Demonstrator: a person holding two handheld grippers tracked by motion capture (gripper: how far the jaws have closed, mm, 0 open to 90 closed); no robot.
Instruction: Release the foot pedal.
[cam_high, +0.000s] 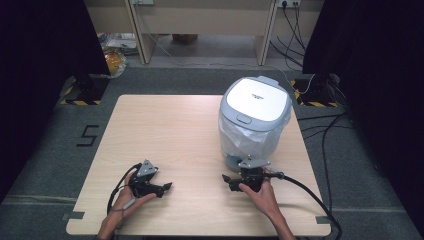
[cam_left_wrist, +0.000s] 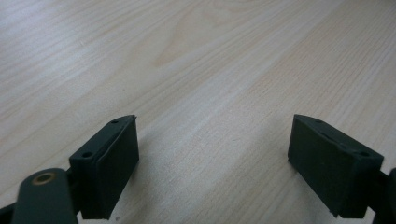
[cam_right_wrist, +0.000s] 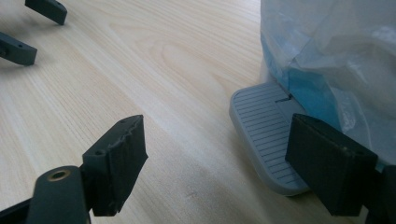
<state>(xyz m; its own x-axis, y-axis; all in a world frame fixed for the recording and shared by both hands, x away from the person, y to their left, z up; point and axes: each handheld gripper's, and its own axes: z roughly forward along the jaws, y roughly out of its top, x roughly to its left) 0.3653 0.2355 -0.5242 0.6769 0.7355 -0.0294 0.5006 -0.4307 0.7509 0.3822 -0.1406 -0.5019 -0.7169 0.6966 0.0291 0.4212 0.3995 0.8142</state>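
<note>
Both grippers (cam_high: 167, 186) (cam_high: 226, 178) spread, empty, on pale wood table (cam_high: 165, 130); lined bin (cam_high: 254, 120) right; grey carpet (cam_high: 55, 150).

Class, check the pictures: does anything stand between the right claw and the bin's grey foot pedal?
Nothing visible does. Bare table lies between the right claw and the pedal. The plastic liner hangs behind and above the pedal, not in front.

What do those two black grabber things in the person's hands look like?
Each is black. The left gripper and the right gripper both carry a grey three-cornered plate on top and trail a black cable. Up close, each has two chunky black jaws with flat pads and small screw holes. The forearms are bare, with no sleeves showing.
</note>
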